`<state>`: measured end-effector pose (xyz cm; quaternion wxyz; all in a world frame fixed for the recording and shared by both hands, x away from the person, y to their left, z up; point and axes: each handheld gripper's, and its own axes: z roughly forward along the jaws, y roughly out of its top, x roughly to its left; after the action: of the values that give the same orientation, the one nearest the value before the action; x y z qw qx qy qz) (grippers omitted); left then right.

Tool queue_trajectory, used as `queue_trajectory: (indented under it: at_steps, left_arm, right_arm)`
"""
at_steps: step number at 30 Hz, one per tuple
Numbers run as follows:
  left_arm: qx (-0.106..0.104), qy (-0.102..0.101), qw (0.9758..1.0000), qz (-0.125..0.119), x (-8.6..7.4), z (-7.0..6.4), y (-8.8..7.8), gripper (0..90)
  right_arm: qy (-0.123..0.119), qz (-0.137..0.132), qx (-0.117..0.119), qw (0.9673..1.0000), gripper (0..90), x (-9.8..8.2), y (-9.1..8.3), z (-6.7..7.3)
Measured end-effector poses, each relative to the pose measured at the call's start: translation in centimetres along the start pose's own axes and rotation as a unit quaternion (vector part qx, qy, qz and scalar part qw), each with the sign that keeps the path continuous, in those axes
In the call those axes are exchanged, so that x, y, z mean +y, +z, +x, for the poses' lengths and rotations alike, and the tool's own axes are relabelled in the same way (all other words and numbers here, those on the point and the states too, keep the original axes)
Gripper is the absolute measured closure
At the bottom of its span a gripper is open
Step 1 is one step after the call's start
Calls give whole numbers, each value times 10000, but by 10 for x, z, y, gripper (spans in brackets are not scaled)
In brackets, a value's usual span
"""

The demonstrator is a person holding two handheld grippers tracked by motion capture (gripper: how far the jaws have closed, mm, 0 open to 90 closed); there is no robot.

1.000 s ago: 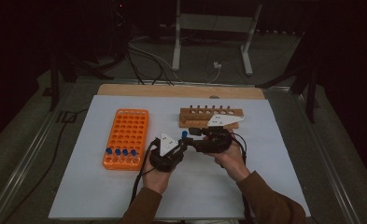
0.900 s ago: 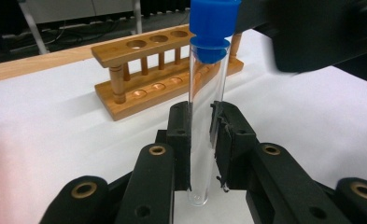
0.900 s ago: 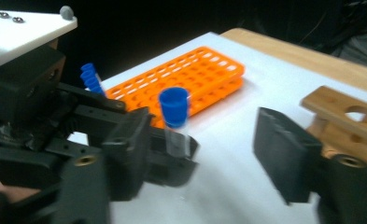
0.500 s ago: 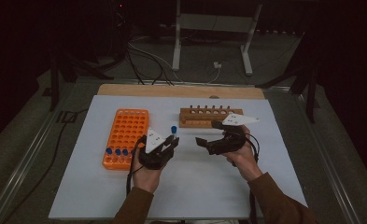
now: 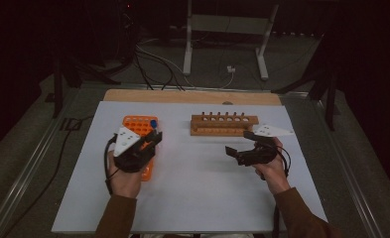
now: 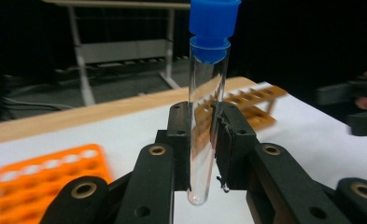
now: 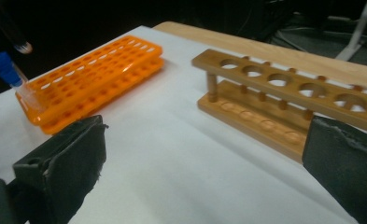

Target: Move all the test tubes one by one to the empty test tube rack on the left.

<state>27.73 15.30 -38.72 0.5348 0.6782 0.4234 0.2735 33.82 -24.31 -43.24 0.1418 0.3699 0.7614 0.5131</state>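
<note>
Left gripper [image 5: 150, 140] clamped on a clear test tube [image 6: 206, 126] with blue cap [image 6: 212, 25], tube upright between the pads, held above the near half of the orange rack [image 5: 139, 125]. Right gripper [image 5: 242, 148] well off to the other side of the orange rack, just in front of the wooden rack [image 5: 224, 124]; its jaws have just been opening and now stand wide, nothing between them. White table sheet [image 5: 197, 188] under both racks.
</note>
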Motion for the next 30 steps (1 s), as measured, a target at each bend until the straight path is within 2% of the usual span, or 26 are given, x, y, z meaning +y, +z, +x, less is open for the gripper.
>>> queue_trajectory:
  at_steps: [4, 7, 10, 13, 19, 24, 25, 30]
  left_arm:
    - [269, -52, 9996, -84, 2, 27, -20, 781]
    - [567, -191, 9981, -151, -2, 48, -35, 781]
    - [812, -300, 9961, -142, -13, 67, -46, 781]
    - [905, -333, 9953, 9, -30, 78, -50, 781]
    - [885, -324, 9947, 415, -64, 84, -48, 781]
    - [880, -243, 9935, 686, -83, 83, -44, 781]
    - [784, -310, 9946, 604, -85, 84, -44, 781]
    - [850, -246, 9944, 575, -87, 81, -49, 781]
  right_arm:
    - [84, -90, -46, 9999, 0, -4, -8, -4]
    - [131, -129, -59, 9998, 0, -6, -12, -6]
    - [176, -174, -97, 9996, 0, -8, -16, -8]
    - [165, -163, -124, 9997, 0, -10, -19, -8]
    - [183, -198, -176, 9995, 0, -13, -26, -10]
    - [215, -200, -252, 9993, 0, -18, -32, -14]
    - [225, -188, -267, 9992, 0, -20, -33, -15]
    - [267, -166, -294, 9991, 1, -24, -35, -17]
